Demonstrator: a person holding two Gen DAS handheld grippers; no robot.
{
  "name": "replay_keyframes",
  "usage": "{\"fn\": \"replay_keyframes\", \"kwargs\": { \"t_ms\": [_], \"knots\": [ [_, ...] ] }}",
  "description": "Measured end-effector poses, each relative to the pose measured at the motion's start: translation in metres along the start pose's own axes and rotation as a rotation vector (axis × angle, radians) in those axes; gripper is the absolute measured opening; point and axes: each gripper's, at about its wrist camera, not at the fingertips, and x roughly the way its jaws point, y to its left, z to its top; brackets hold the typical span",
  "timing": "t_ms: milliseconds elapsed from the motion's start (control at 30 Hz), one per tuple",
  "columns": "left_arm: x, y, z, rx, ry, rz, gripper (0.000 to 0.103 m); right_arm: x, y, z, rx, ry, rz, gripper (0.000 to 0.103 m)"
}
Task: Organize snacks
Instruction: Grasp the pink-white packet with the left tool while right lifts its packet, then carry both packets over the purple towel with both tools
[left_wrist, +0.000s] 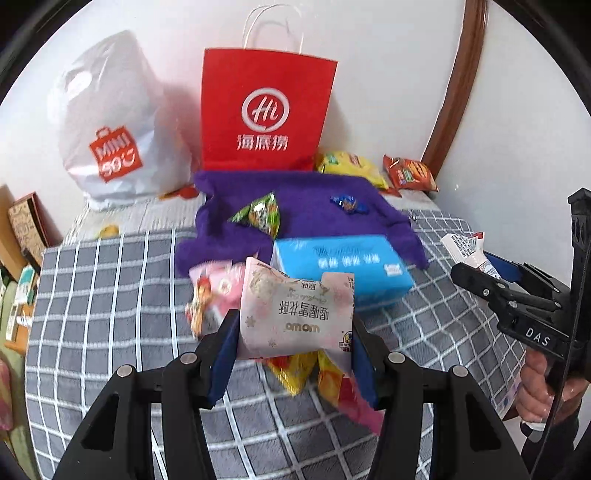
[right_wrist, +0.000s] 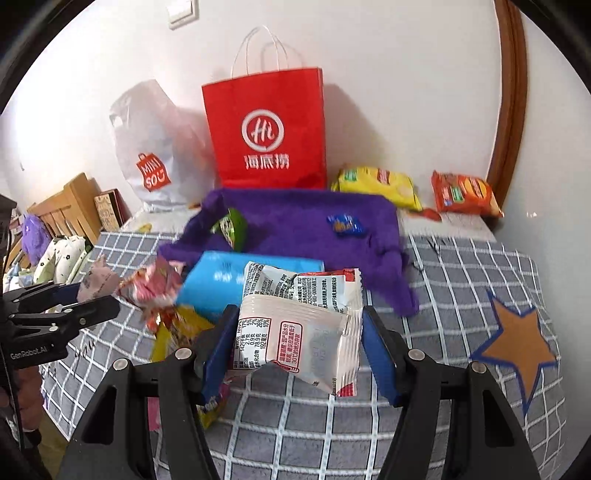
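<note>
My left gripper (left_wrist: 293, 354) is shut on a pale pink snack packet (left_wrist: 295, 317) and holds it above a pile of small snacks (left_wrist: 310, 373) on the grey checked cloth (left_wrist: 110, 302). My right gripper (right_wrist: 299, 350) is shut on a white and red snack packet (right_wrist: 299, 325), also held above the cloth. Each gripper shows in the other view: the right gripper (left_wrist: 480, 266) at right, the left gripper (right_wrist: 96, 291) at left. A purple cloth (left_wrist: 310, 210) lies behind, with a green snack (left_wrist: 258, 214) and a blue candy (left_wrist: 347, 203) on it.
A blue tissue pack (left_wrist: 343, 262) lies on the purple cloth's near edge. A red paper bag (left_wrist: 266, 110) and a white plastic bag (left_wrist: 110, 122) stand against the wall. Yellow (left_wrist: 351, 166) and orange (left_wrist: 410, 171) chip bags lie at back right. A star patch (right_wrist: 517, 347) marks the cloth.
</note>
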Motion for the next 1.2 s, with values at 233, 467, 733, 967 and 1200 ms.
{"fn": "replay_keyframes", "kwargs": {
  "t_ms": [233,467,733,967,1200],
  "knots": [
    [0.009,0.003,0.032,-0.017,-0.013,-0.012,0.053,0.003,-0.001,0.032,-0.007,-0.033,-0.013,0.065],
    [0.024,0.014,0.064,-0.043,-0.014,-0.006,0.053,0.026,-0.007,0.059,0.008,-0.046,-0.014,0.065],
    [0.044,0.022,0.098,-0.044,-0.025,0.009,0.053,0.060,-0.011,0.094,0.022,-0.042,-0.019,0.065],
    [0.065,0.025,0.122,-0.054,-0.024,-0.005,0.053,0.082,-0.018,0.121,0.037,-0.044,-0.023,0.065],
    [0.087,0.024,0.142,-0.054,-0.030,0.009,0.053,0.106,-0.020,0.149,0.037,-0.057,-0.016,0.065]
  ]
}}
